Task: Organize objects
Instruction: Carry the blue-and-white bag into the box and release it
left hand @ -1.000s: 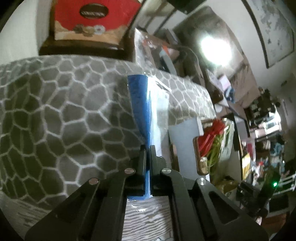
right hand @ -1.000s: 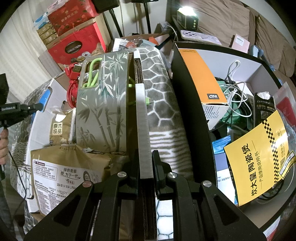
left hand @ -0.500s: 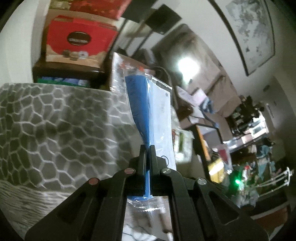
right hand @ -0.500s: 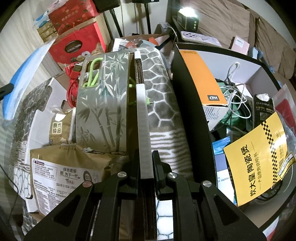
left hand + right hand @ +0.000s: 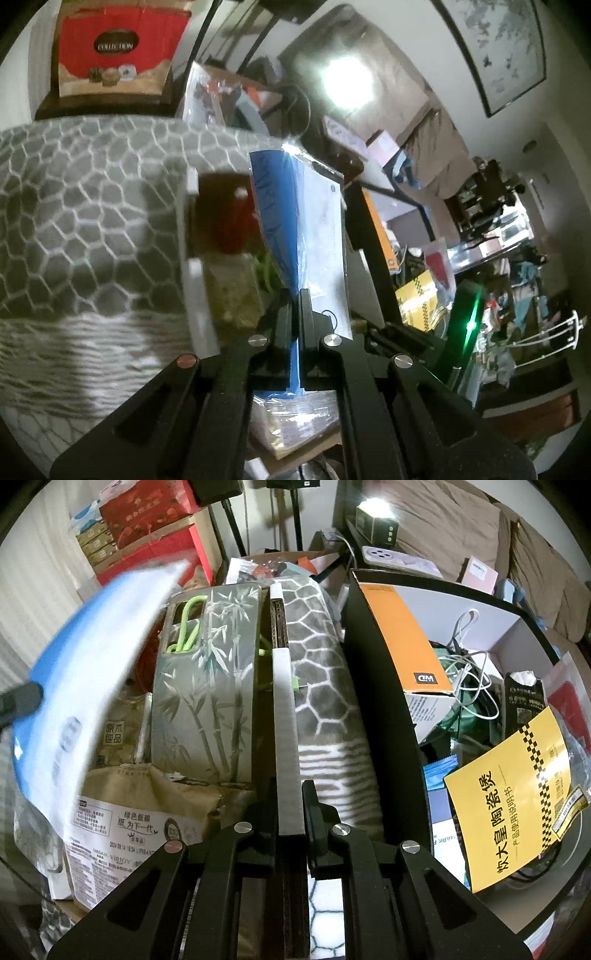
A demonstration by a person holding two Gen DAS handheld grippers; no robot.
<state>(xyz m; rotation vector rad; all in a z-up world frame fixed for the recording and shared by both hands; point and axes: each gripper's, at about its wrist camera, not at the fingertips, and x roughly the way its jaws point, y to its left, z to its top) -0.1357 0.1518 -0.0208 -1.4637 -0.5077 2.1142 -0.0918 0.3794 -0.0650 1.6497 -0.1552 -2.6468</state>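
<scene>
My left gripper [image 5: 295, 297] is shut on a flat blue-and-white packet in a clear sleeve [image 5: 291, 218], held upright over the open grey honeycomb-patterned box [image 5: 92, 221]. In the right wrist view the same packet [image 5: 92, 657] shows as a blur at the left, above the box's contents. My right gripper [image 5: 290, 792] is shut on the white-edged wall of that box [image 5: 284, 716]. Inside the box lie a bamboo-print phone case [image 5: 210, 672] and a brown paper pack [image 5: 147, 812].
A black bin [image 5: 380, 701] stands right of the patterned box, holding an orange WD box [image 5: 406, 635], white cables [image 5: 465, 657] and a yellow booklet [image 5: 509, 801]. Red gift boxes [image 5: 147, 509] are stacked behind. A red COLLECTION box [image 5: 114, 51] stands beyond.
My left gripper has carried the blue packet up and across, from beside the patterned box to over its open top. The right gripper has stayed on the box wall.
</scene>
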